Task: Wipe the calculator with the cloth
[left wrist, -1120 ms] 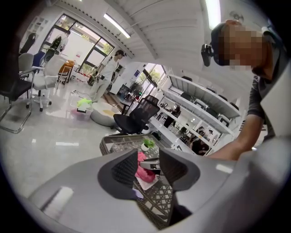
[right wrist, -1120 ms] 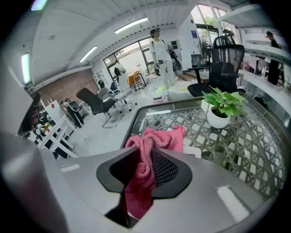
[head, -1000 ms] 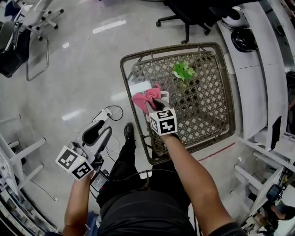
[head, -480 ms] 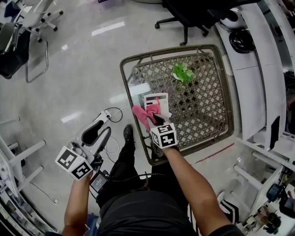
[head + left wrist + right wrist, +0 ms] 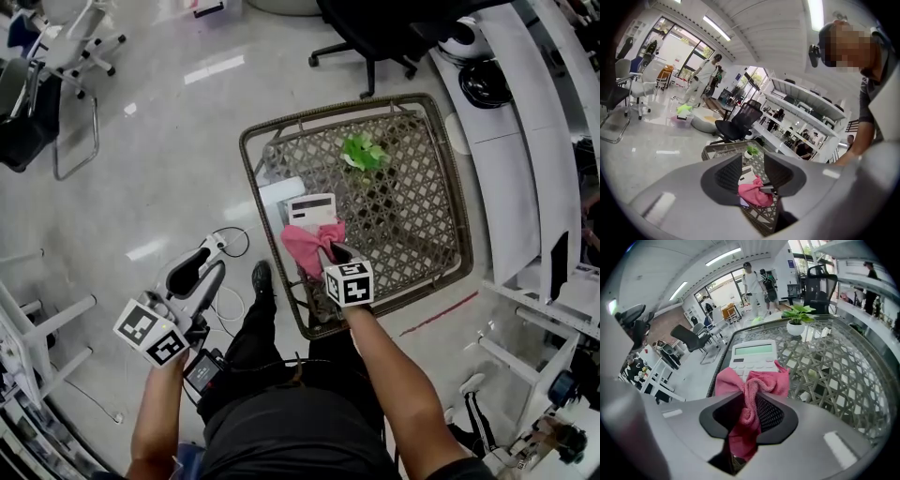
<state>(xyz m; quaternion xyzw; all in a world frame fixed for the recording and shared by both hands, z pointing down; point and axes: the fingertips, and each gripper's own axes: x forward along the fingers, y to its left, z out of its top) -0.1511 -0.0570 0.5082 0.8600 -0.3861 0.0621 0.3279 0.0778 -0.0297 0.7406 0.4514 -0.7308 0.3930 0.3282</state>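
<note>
White plastic desk calculator [image 5: 311, 206] lies flat, display up, on the brown woven-lattice table [image 5: 251, 164], close to its left rim.

Pink terry cloth [image 5: 313, 246] drapes over the calculator's near, key end. The display end is bare.

Right tongs [image 5: 336, 253] are pressed together on a bunched fold of the cloth and pitched steeply down. This likely keeps soft fabric, not hard tips, on the keys.

Judgement: wiping is under way, and the display end probably remains to be covered.

Left tongs [image 5: 201, 270] are spread with nothing between them, held off the table over the pale glossy floor [image 5: 169, 141]. They look idle and clear of the stroke. The calculator is unbraced, so it may slide.

Small green potted plant [image 5: 361, 152] stands well apart, farther back.
</note>
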